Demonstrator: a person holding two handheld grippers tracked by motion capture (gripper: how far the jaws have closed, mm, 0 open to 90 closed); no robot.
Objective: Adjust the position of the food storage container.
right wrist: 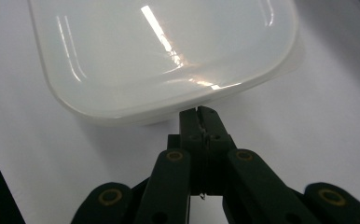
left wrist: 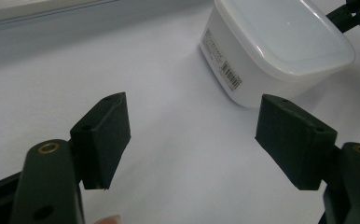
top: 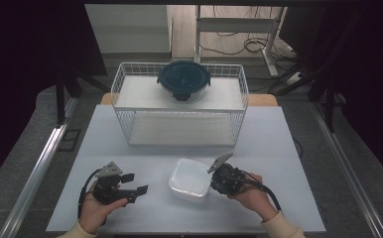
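A white plastic box [top: 190,179] with its lid on is seen from above, set on a pale table [top: 279,148] near the front edge, between the two hand-held claws. The right claw [top: 213,179] is held at the box's right side, its tips right against the rim of the lid; whether they touch it cannot be told. In the right gripper view, the right claw [right wrist: 200,116] is clenched, its two jaws pressed together with nothing seen between them, and the box [right wrist: 159,51] is spread just beyond the tips, its glossy lid catching streaks of light. The left claw [top: 136,186] is held to the left of the box, near it but clearly apart, with bare table between them. In the left gripper view, the left claw [left wrist: 192,135] is released, its black pads wide apart with nothing between them, and the box [left wrist: 271,51] is seen ahead and toward the upper right, a small printed label on its side wall. At the back of the table, well apart from both claws, a white wire rack [top: 179,104] is set, and a round container with a dark lid [top: 183,79] is placed on its upper shelf.
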